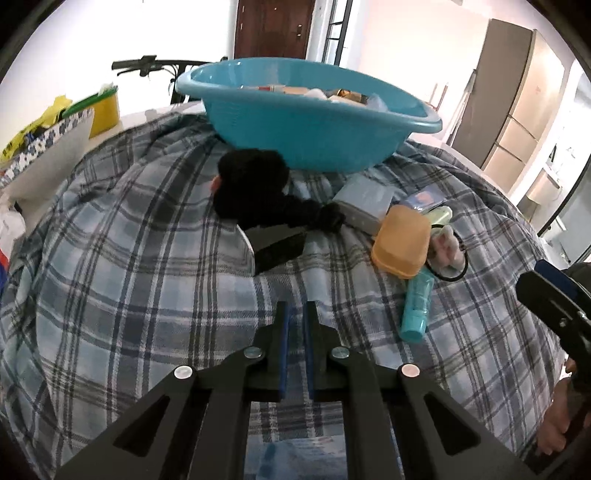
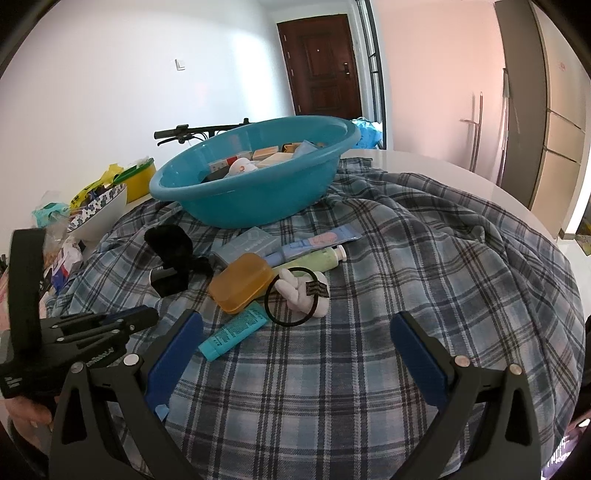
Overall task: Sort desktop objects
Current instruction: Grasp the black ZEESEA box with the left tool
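- Left wrist view: a blue-and-grey plaid cloth covers the round surface, with a dark wooden door in the pale room behind.
- A turquoise plastic basin stands at the far side of the cloth, with small items inside.
- In front of it lie a black fuzzy hair clip, a grey-blue box, an orange translucent soap box and a teal tube.
- The left gripper hangs over bare cloth, its blue-padded fingers brought together with nothing between them.
- Right wrist view: the right gripper has its fingers spread wide and empty above the cloth.
- Just beyond them a black hair tie with a white plush charm touches the soap box; a pale green tube lies behind.
- The left gripper shows at the left edge, closed.
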`<action>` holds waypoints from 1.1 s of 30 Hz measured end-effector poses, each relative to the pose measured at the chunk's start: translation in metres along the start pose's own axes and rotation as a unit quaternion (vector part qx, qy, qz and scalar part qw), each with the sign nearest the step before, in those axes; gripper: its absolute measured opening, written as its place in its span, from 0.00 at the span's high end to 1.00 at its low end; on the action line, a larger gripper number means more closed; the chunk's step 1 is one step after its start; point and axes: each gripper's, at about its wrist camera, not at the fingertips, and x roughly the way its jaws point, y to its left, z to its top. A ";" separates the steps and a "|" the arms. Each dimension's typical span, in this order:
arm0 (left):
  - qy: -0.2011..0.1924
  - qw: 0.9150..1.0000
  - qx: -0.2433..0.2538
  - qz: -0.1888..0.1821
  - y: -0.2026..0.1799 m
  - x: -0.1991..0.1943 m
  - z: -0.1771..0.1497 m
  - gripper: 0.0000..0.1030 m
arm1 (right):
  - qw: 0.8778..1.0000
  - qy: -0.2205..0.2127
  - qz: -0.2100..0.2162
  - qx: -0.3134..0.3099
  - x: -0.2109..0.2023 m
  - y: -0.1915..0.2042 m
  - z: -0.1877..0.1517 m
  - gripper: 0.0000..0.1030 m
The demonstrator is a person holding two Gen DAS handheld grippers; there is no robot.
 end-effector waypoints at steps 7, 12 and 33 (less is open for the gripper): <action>0.005 1.000 0.005 -0.001 -0.004 0.002 -0.006 0.92 | 1.000 0.000 -0.004 0.015 0.000 -0.008 0.000 0.02; 0.009 1.000 0.001 -0.003 -0.002 0.006 -0.008 0.92 | 1.000 0.008 0.001 0.017 0.006 -0.009 -0.002 0.02; -0.037 0.999 -0.015 0.022 0.008 -0.001 0.030 0.17 | 1.000 0.017 0.011 0.014 0.015 -0.004 -0.003 0.02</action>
